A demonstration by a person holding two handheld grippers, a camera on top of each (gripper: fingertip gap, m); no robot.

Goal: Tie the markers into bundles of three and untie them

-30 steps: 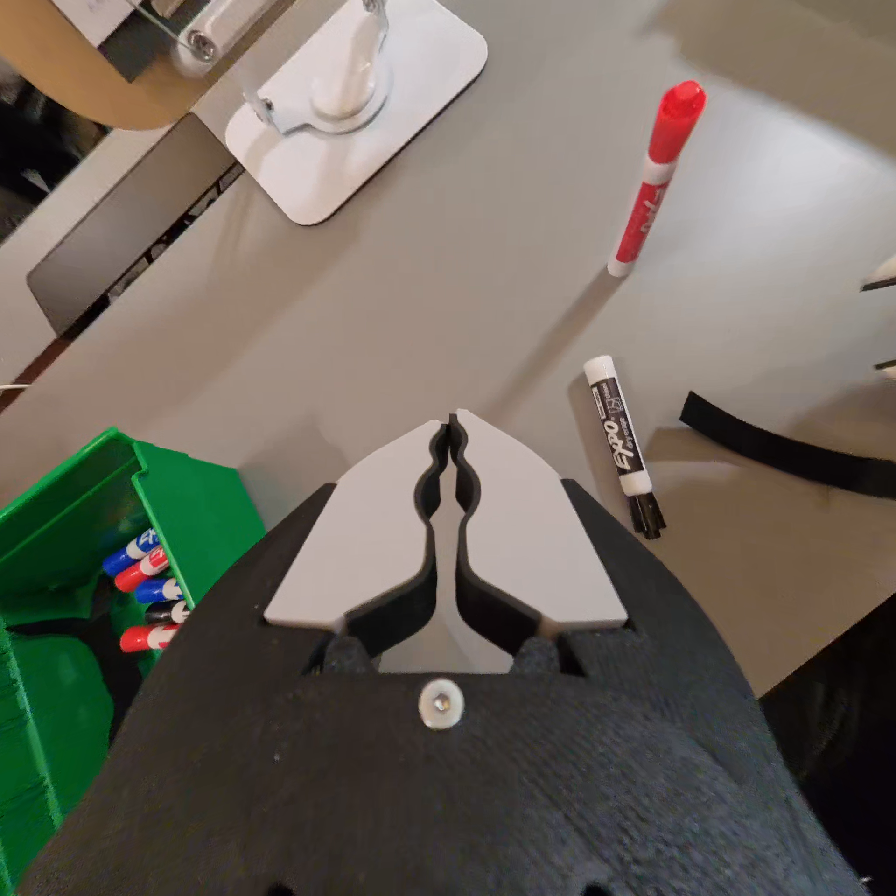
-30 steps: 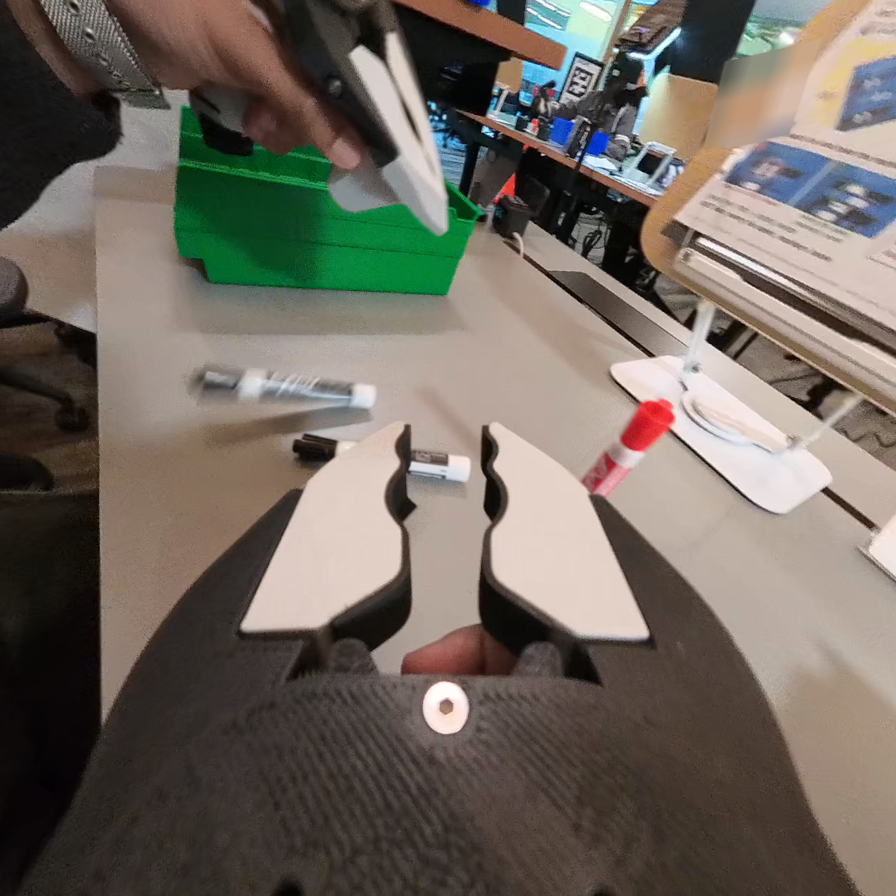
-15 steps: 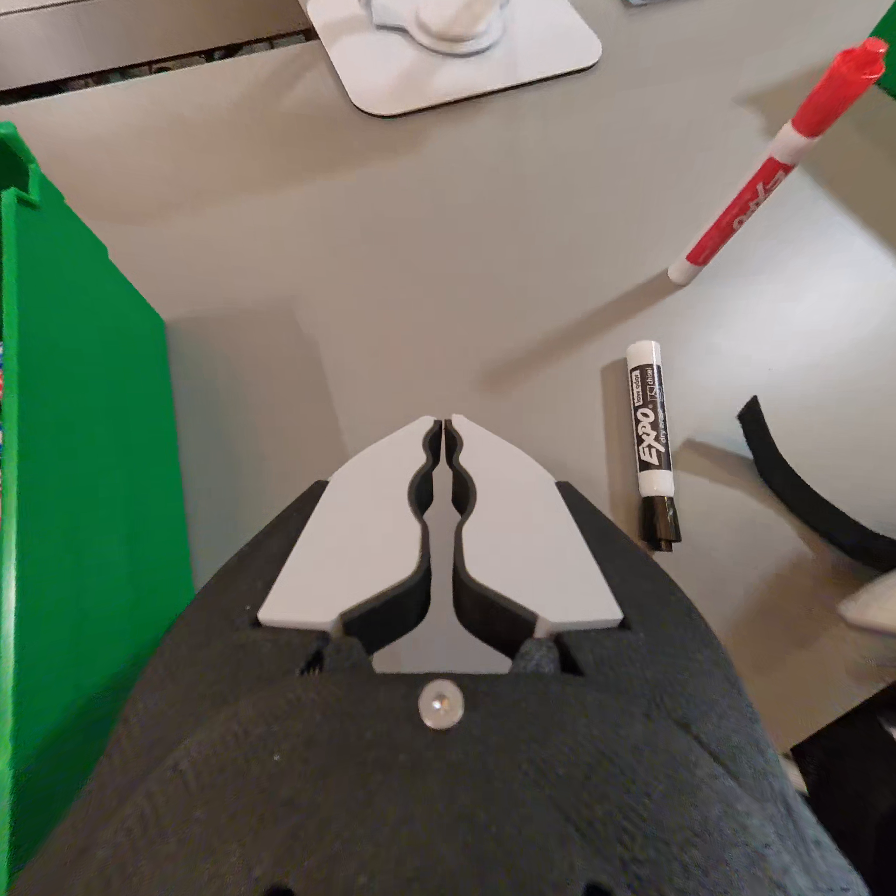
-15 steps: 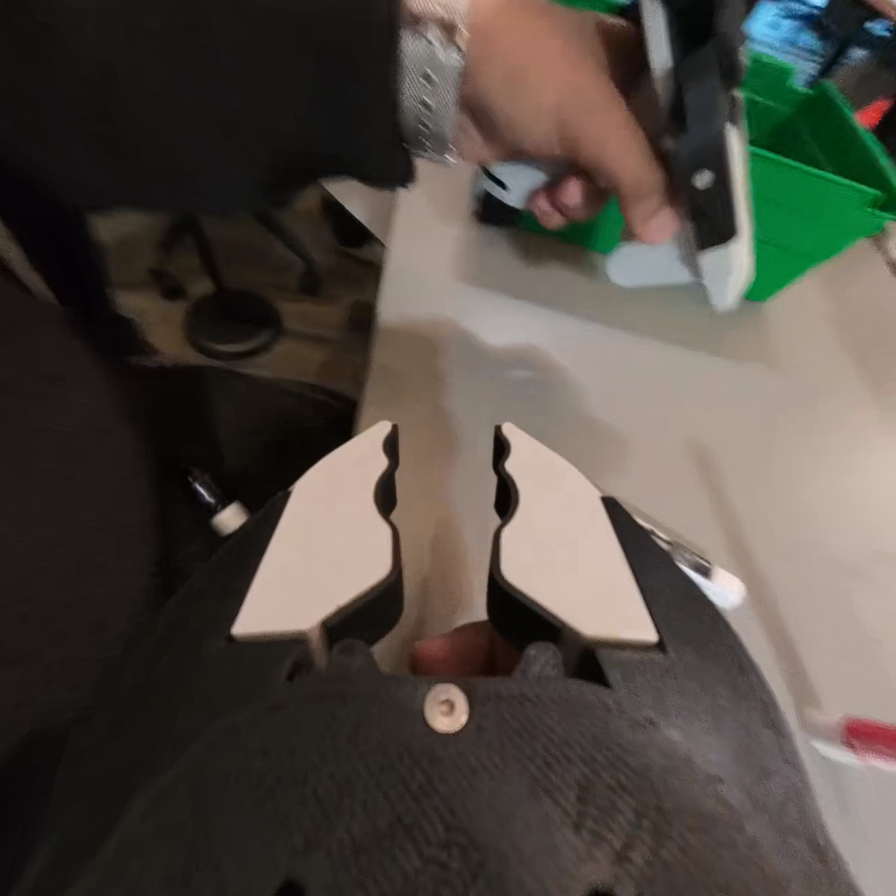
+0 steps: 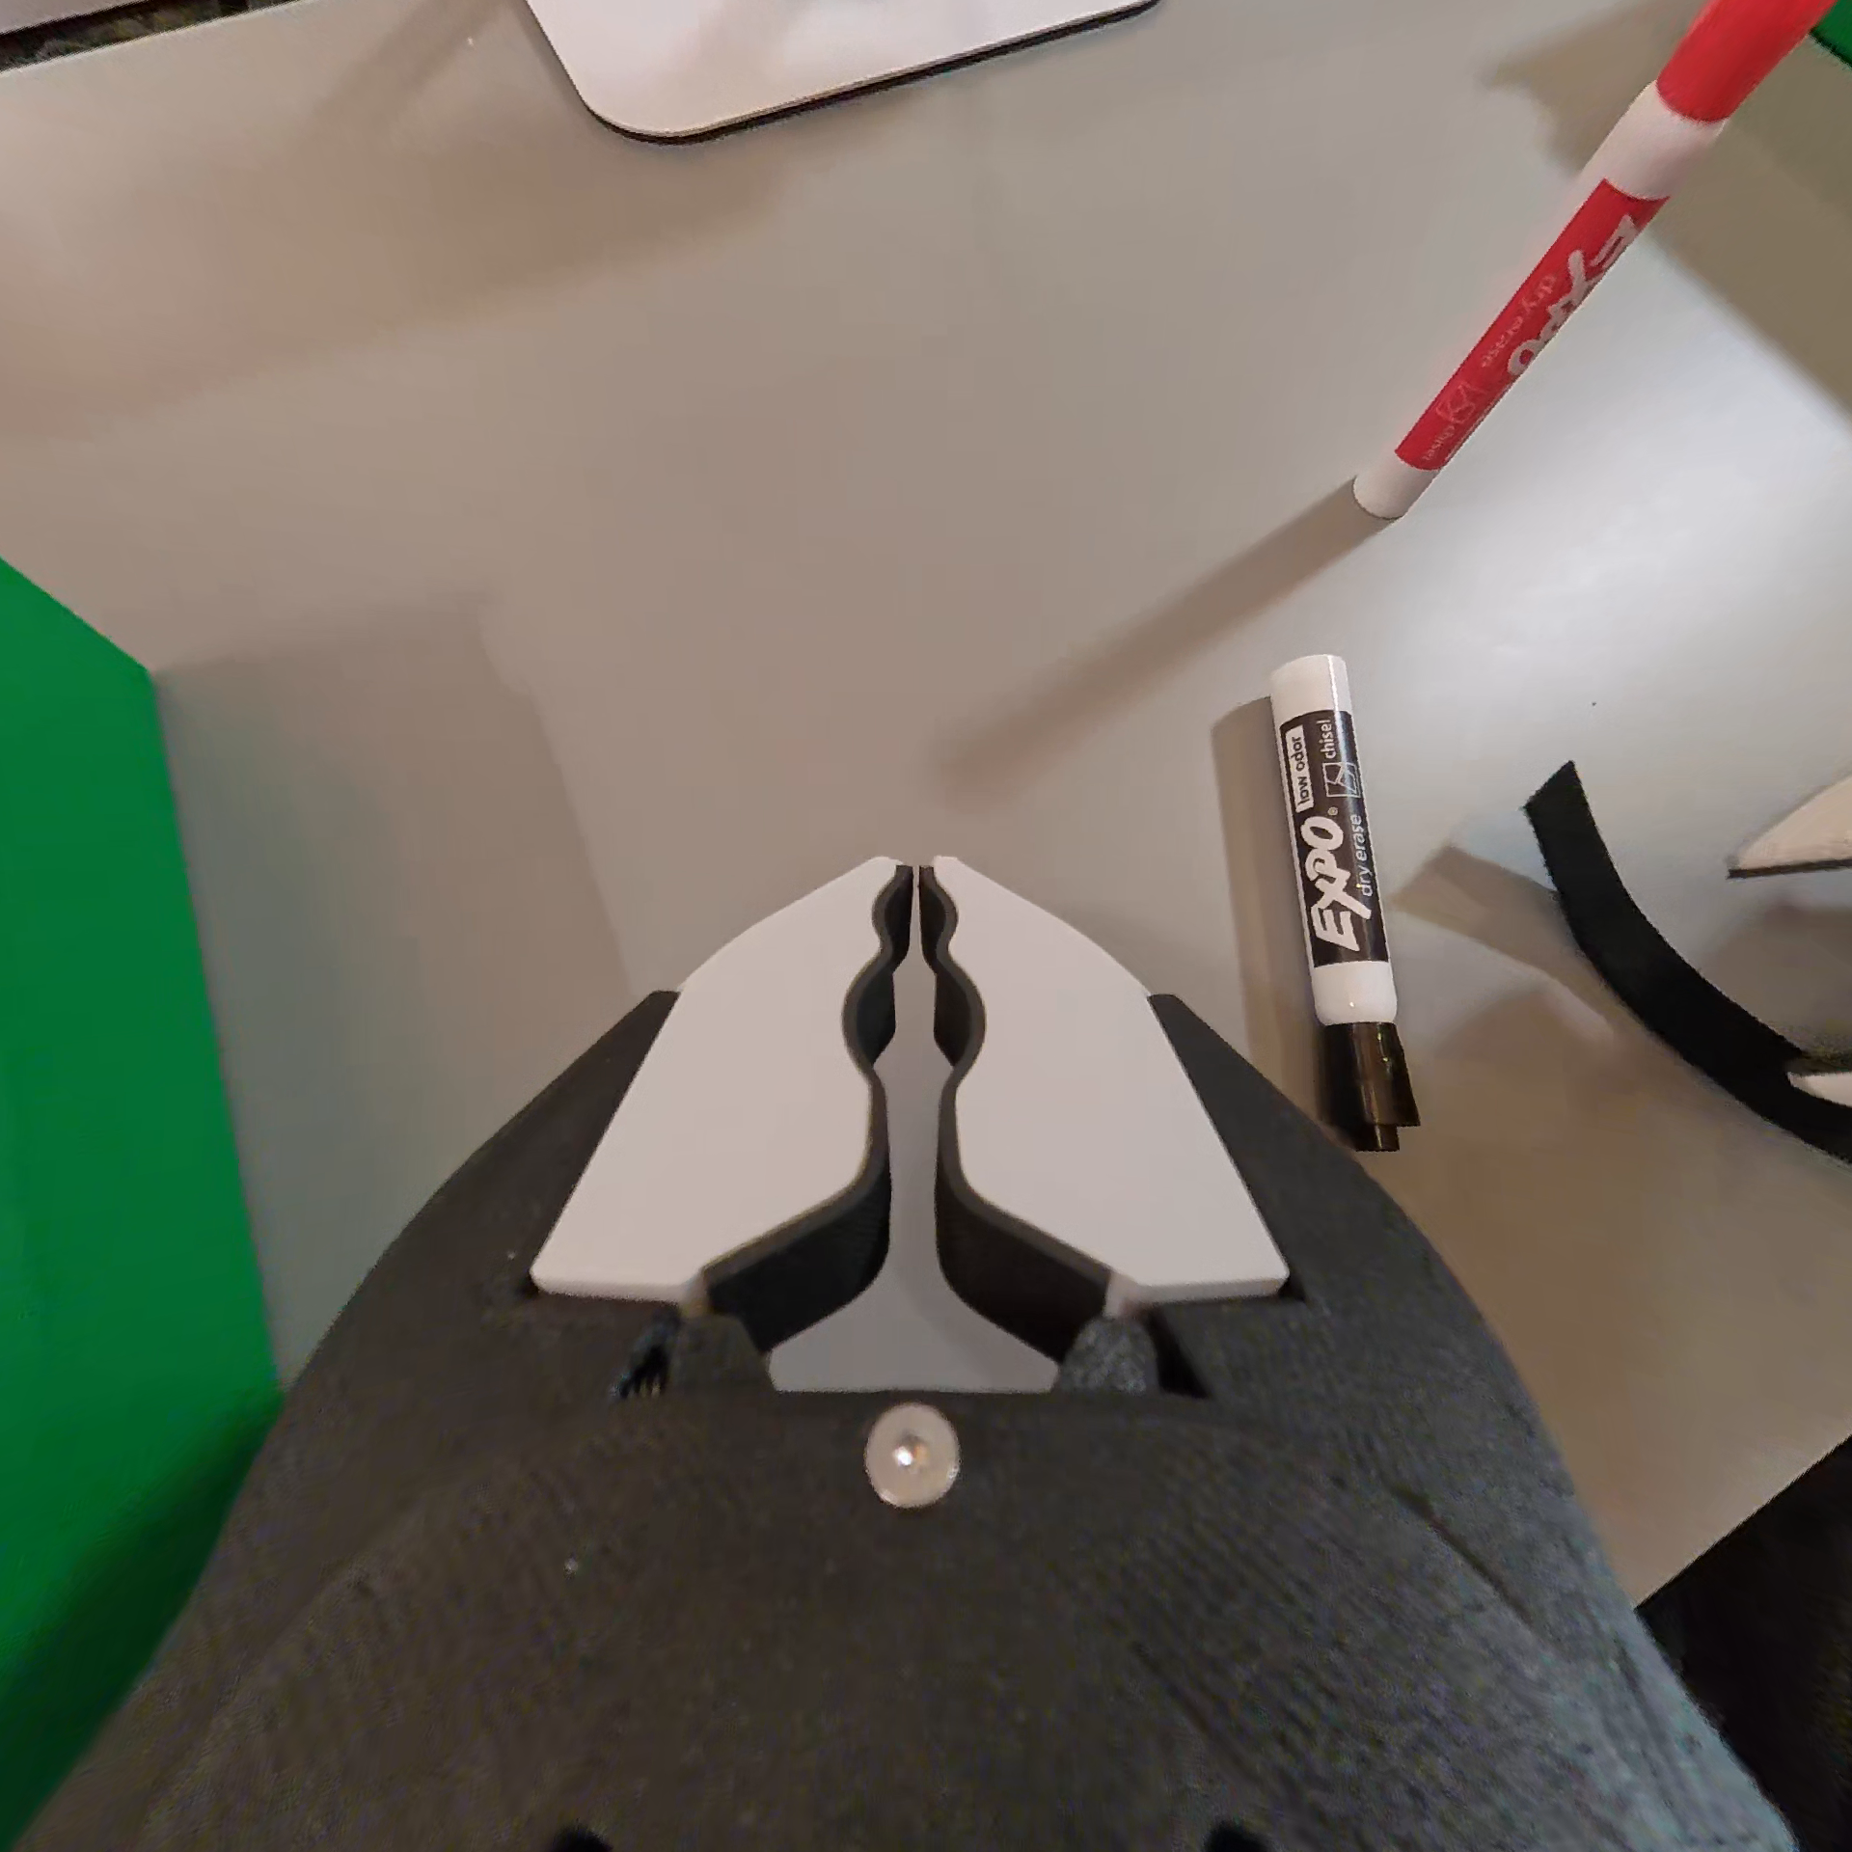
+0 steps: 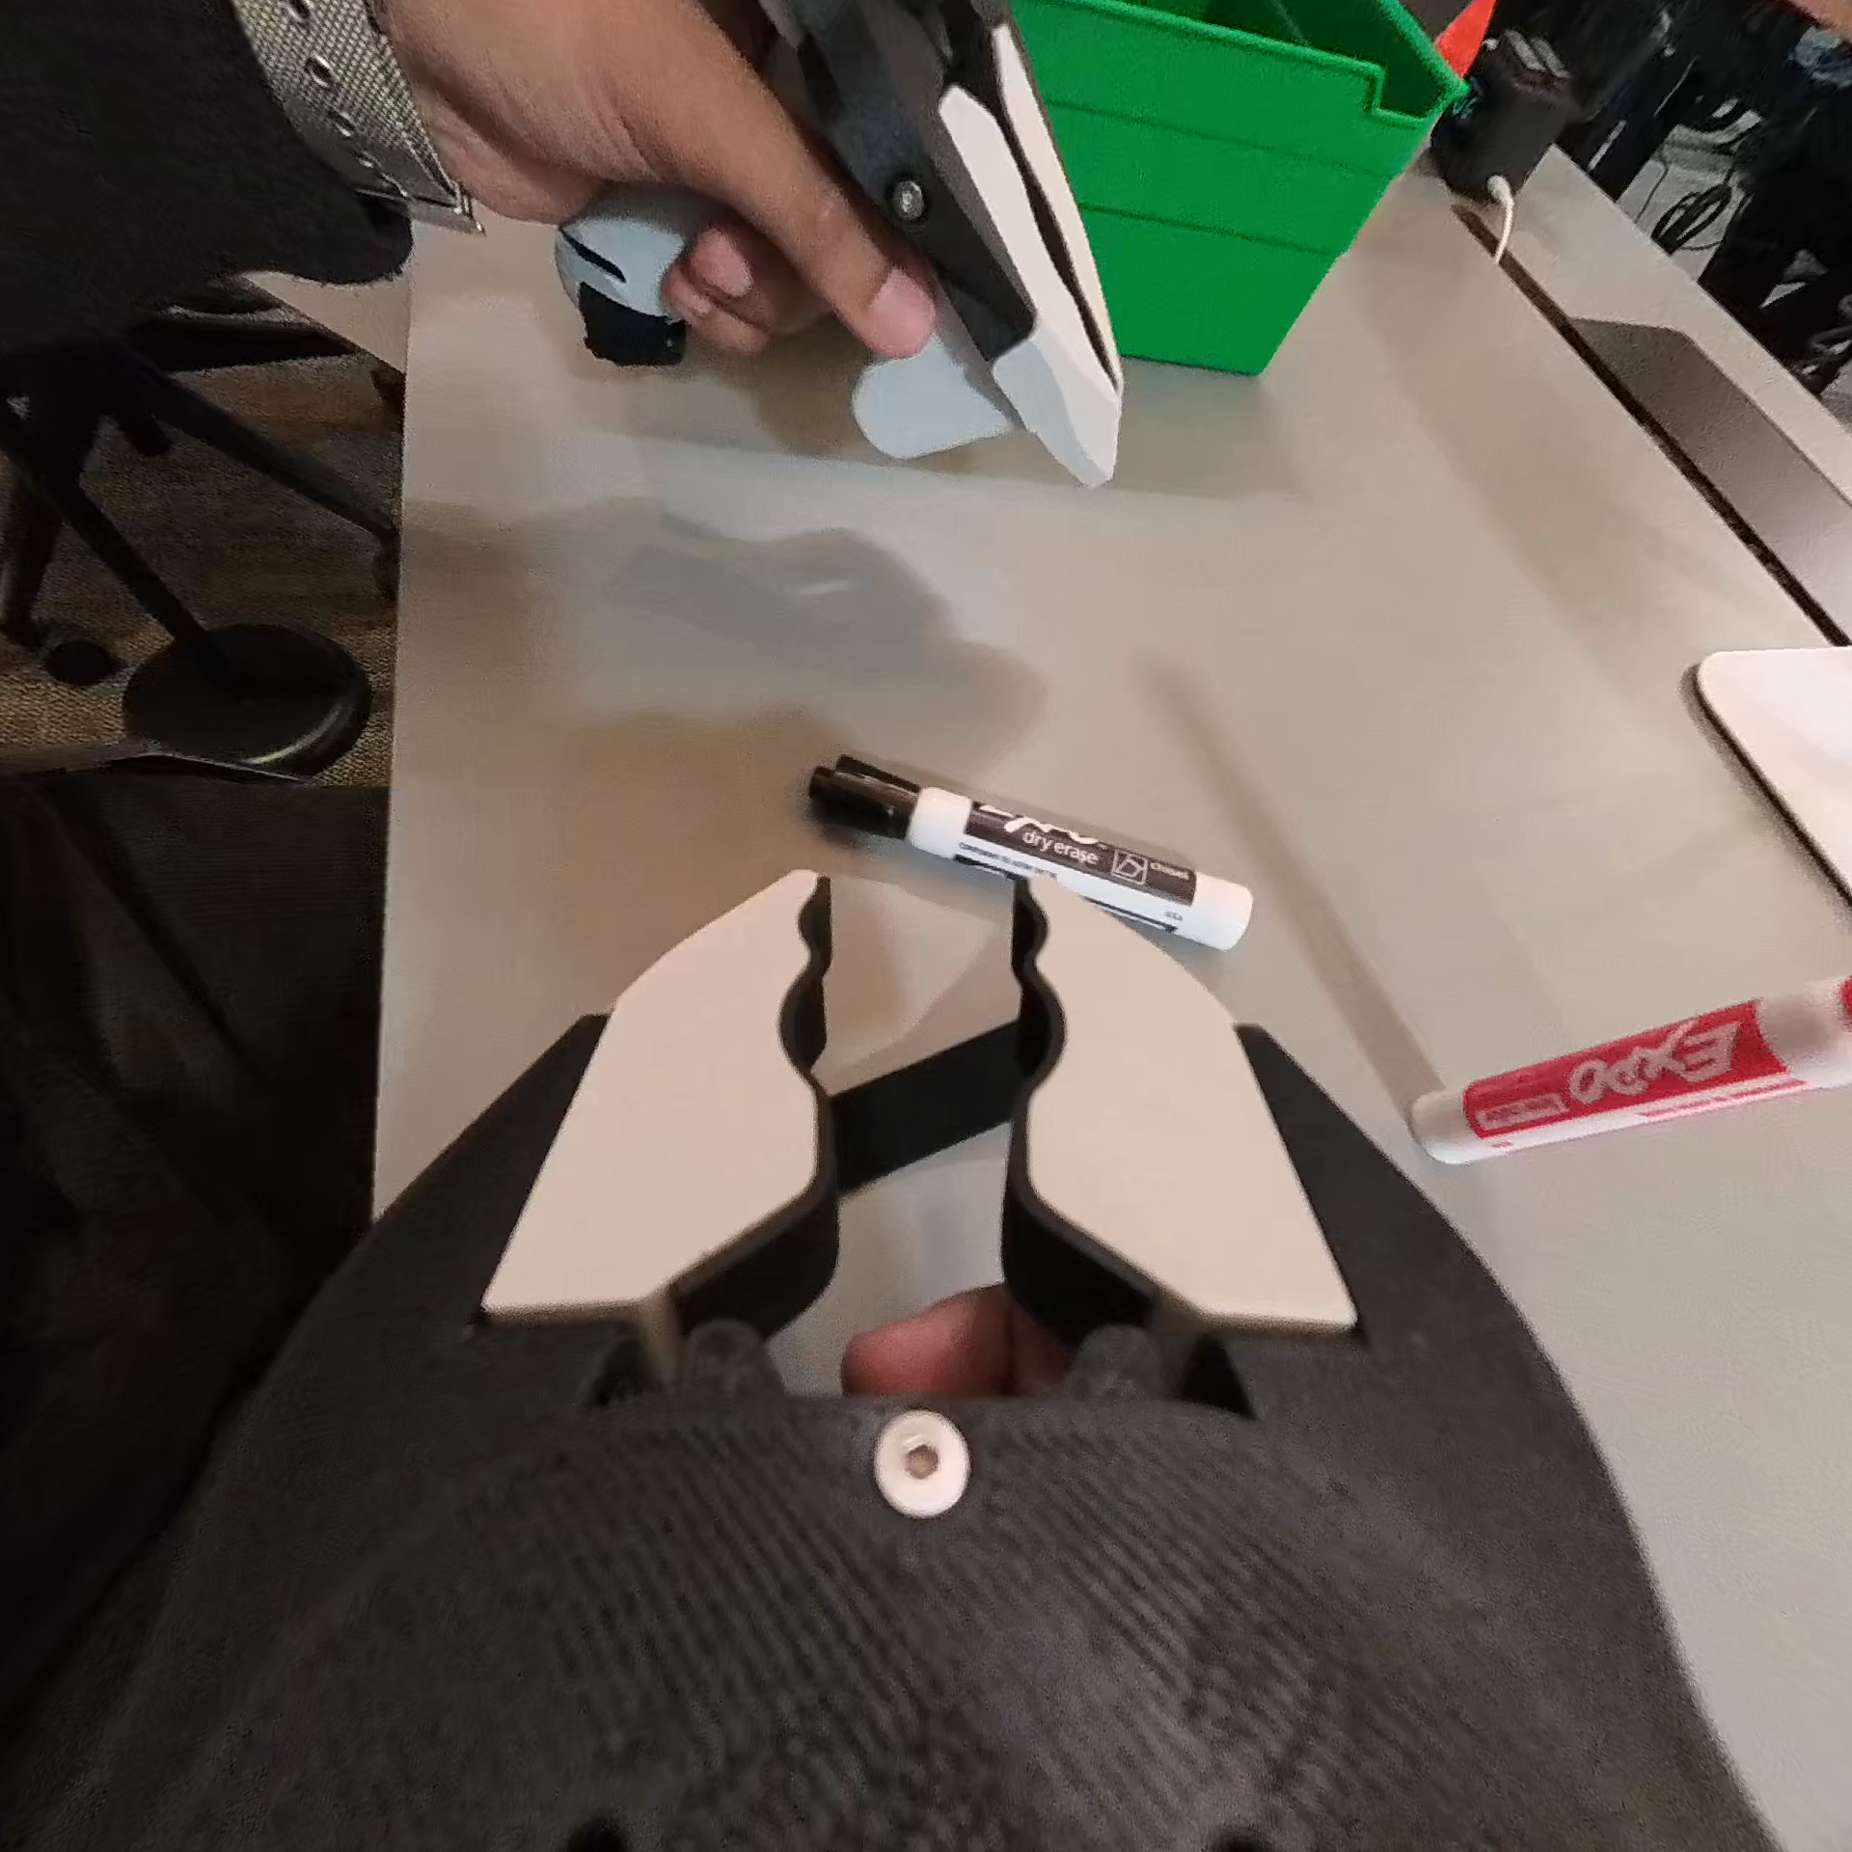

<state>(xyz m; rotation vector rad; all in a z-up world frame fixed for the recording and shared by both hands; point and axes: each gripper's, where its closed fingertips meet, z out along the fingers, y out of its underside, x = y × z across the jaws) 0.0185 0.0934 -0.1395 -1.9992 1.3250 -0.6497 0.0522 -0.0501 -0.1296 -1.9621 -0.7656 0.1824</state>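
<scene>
- The black dry-erase marker (image 6: 1032,864) lies flat on the grey table (image 6: 1403,621), long axis running from 10 to 4 o'clock in the right wrist view, capped end at 10.
- The red marker (image 6: 1644,1077) lies toward 3 o'clock, well apart.
- A black strap (image 6: 922,1107) crosses under the right gripper (image 6: 920,892), whose jaws stand apart, empty.
- The left gripper (image 5: 917,867) has jaws pressed together on nothing.
- The green bin (image 6: 1233,190) sits at 12 o'clock; contents hidden.
</scene>
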